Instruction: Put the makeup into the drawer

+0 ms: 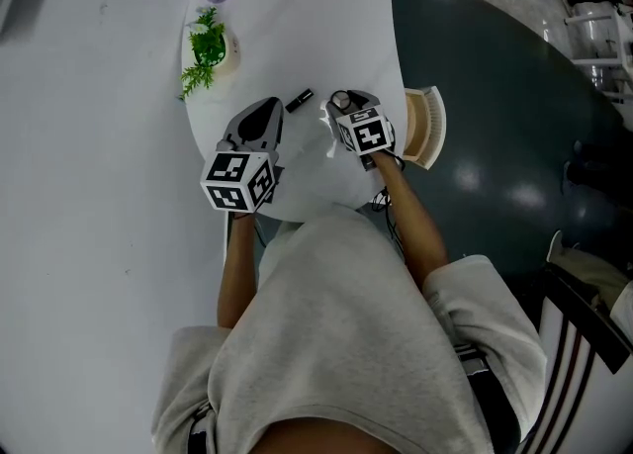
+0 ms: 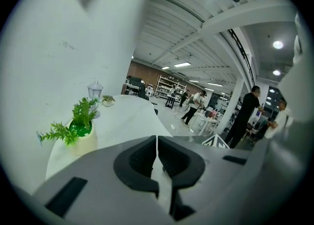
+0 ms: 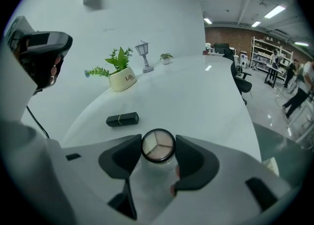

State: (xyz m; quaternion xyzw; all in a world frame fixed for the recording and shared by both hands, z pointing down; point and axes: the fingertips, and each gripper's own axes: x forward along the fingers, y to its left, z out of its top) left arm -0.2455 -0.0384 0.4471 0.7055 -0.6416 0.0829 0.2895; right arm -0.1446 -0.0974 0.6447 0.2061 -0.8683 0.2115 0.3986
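Note:
A round makeup compact (image 3: 158, 145) with a three-part powder pan sits on the white table (image 3: 206, 96), and my right gripper (image 3: 158, 151) is shut on it, a pad against each side. In the head view the right gripper (image 1: 342, 102) is near the table's right edge, with the compact (image 1: 341, 99) at its tips. A black lipstick tube (image 3: 122, 119) lies on the table just beyond and left of the compact, and the head view shows this lipstick (image 1: 299, 100) between the two grippers. My left gripper (image 2: 157, 145) is shut on nothing and hovers over the table's left part (image 1: 265, 116).
An open wooden drawer (image 1: 427, 128) juts from the table's right edge beside the right gripper. A potted green plant (image 1: 210, 49) and a small lamp ornament (image 3: 143, 54) stand further back by the white wall. People stand in the hall beyond.

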